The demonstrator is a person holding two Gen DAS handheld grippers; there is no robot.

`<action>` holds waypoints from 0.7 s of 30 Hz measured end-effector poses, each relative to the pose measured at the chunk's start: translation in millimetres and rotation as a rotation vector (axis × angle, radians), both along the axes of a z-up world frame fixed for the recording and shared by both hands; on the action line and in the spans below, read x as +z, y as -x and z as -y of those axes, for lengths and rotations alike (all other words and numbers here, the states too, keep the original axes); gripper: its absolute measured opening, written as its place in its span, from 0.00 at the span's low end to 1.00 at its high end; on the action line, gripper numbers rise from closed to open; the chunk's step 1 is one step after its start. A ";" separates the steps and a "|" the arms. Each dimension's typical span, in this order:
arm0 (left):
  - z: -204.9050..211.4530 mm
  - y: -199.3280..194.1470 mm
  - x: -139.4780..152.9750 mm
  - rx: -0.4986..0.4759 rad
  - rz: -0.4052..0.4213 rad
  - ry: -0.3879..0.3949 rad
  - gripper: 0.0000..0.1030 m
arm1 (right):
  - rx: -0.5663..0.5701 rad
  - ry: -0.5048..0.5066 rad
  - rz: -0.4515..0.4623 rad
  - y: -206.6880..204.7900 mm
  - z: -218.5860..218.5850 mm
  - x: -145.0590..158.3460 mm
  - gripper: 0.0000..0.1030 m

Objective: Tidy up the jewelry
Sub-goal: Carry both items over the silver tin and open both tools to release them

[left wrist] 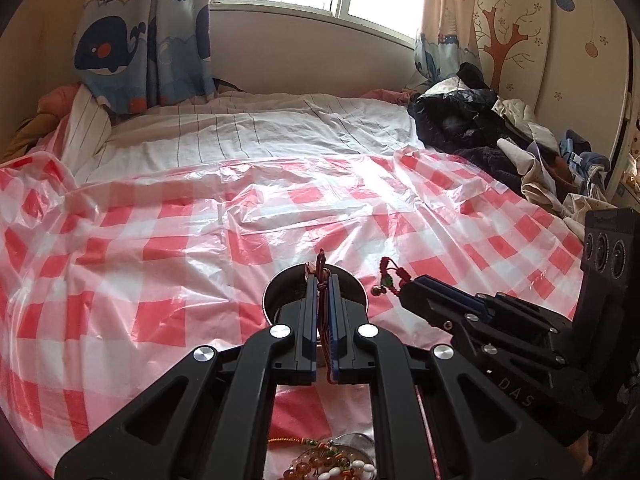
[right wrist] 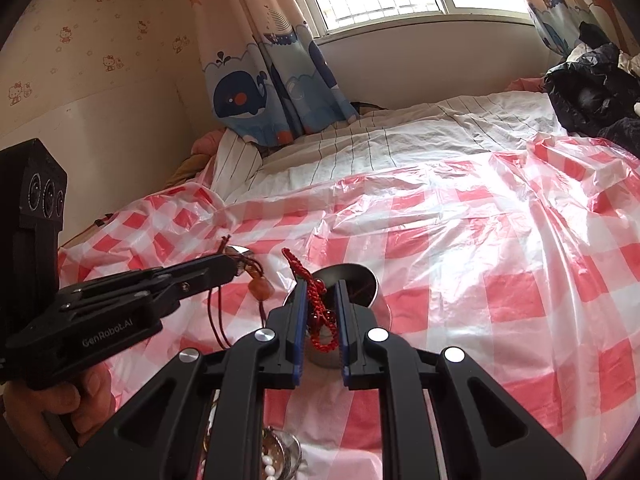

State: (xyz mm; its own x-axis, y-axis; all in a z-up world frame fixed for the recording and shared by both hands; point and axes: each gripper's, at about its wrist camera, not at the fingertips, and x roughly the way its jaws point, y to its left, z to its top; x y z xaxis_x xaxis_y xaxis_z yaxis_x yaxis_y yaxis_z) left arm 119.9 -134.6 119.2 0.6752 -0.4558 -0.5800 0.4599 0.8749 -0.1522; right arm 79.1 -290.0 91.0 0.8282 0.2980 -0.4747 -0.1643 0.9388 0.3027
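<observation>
The left gripper (left wrist: 322, 280) is pinching a brown cord (right wrist: 218, 312) with an amber stone (right wrist: 261, 287). The right gripper (right wrist: 320, 292), at its 3 o'clock, is clamping a red cord (right wrist: 316, 308). Both are hanging above a cup (right wrist: 360, 280) on the checked sheet (left wrist: 160, 240). Beads (left wrist: 320, 466) are lying at 6 o'clock.

Both grippers are pointing downward, the left gripper (left wrist: 322, 280) squeezing tight, the right gripper (right wrist: 321, 292) nearly closed

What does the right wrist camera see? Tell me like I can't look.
The right gripper pinches a red braided cord above a steel cup on a red-checked plastic sheet. Beside it, the left gripper holds a dark cord with an orange stone.
</observation>
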 end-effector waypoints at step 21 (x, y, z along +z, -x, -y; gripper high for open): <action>5.7 -24.5 -38.3 0.046 -0.112 -0.140 0.32 | -0.032 0.084 -0.126 -21.5 1.0 -21.1 0.39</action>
